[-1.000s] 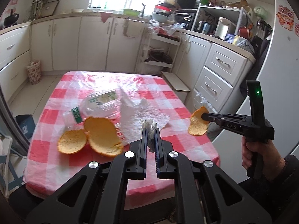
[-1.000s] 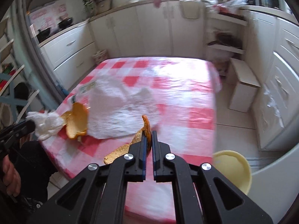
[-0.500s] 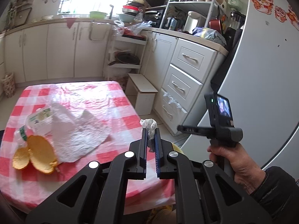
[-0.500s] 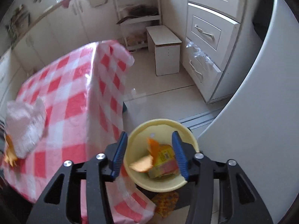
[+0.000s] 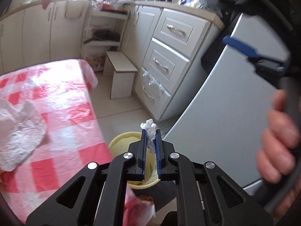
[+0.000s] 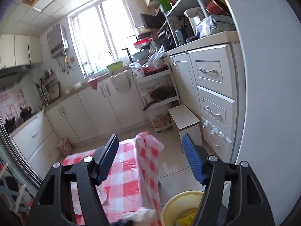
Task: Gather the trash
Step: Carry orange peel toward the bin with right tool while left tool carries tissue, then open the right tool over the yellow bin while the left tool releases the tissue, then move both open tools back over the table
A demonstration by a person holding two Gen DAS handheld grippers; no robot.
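My left gripper point(image 5: 150, 131) is shut on a crumpled white tissue point(image 5: 150, 130) and holds it above the yellow trash bin point(image 5: 120, 143) on the floor beside the table. My right gripper point(image 6: 150, 143) is open and empty, raised and pointing toward the kitchen; the bin point(image 6: 175, 205) with yellow packaging inside shows at the bottom of its view. The right gripper point(image 5: 239, 46) shows at the upper right of the left wrist view, held by a hand.
The table with the red checked cloth point(image 5: 56, 94) carries a white plastic bag point(image 5: 20, 130). A white step stool point(image 5: 122, 75) and drawer cabinets point(image 5: 165, 56) stand behind. A grey fridge point(image 5: 225, 113) is right of the bin.
The right gripper dropped the orange peel into the bin, opened, then lifted up and away. The left gripper carried the tissue off the table to above the bin.
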